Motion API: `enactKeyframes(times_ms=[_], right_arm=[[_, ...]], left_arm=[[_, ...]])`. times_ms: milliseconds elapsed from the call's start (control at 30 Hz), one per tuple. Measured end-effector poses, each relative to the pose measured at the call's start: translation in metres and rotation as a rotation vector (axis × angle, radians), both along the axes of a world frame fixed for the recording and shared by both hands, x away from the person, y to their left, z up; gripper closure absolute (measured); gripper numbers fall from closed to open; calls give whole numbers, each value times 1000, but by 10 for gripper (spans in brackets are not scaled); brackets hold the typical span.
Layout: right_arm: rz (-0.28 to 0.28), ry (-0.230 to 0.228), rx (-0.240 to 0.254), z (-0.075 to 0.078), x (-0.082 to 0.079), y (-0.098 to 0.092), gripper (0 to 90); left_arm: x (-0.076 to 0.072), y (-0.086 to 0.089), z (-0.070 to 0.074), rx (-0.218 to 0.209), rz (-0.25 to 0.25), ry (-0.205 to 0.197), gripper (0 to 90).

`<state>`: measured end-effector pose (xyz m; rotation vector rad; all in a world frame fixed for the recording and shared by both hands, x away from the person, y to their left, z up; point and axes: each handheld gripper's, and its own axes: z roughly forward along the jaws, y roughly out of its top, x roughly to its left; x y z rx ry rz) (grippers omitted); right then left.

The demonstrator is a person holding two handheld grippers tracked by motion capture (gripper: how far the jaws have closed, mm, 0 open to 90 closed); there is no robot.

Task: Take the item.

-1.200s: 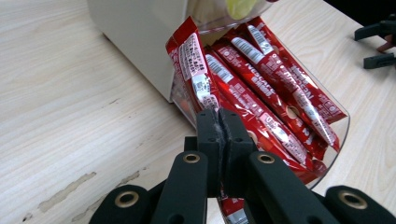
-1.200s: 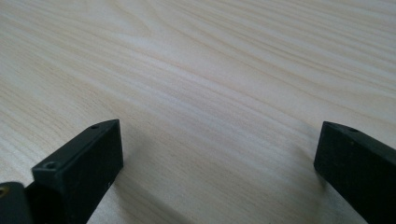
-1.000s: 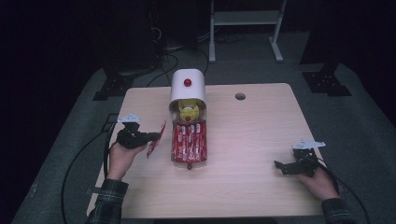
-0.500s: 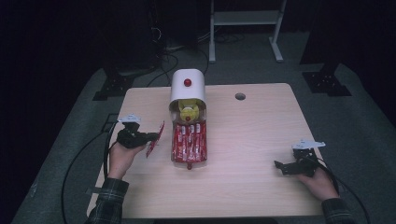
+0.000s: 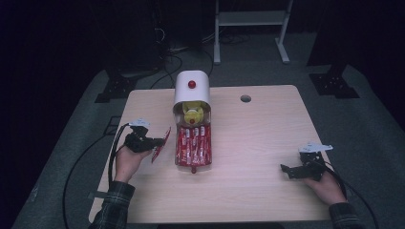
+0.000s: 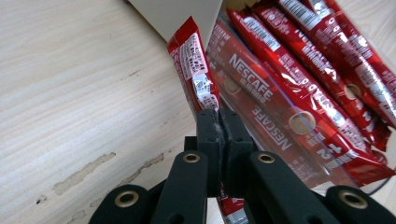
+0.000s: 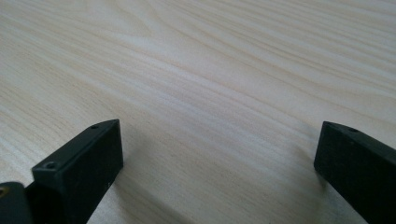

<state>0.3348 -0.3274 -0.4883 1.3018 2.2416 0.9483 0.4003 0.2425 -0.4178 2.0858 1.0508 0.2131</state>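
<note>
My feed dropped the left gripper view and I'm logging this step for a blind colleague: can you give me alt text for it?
The left tongs, jaws shut, pinch one red coffee stick sachet and hold it up over the pale wooden table. Just beyond lie more red Nescafe sachets side by side in a clear tray, with a white container at the top edge.

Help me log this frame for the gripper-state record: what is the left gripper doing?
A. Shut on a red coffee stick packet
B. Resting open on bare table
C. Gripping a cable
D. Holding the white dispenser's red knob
A: in the left gripper view the fingers of the left gripper are pressed together on a red coffee stick packet, beside the tray of packets.
</note>
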Motion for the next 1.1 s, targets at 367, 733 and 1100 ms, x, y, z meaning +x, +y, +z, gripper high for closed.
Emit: enactKeyframes(times_ms=[367, 733, 1100], right_arm=[[0, 0, 0, 0, 0, 0, 5], [0, 0, 0, 0, 0, 0, 4], [0, 0, 0, 0, 0, 0, 4]], left_arm=[[5, -5, -14, 40, 3, 39, 884], [9, -8, -24, 68, 17, 63, 883], [11, -11, -32, 97, 14, 85, 879]])
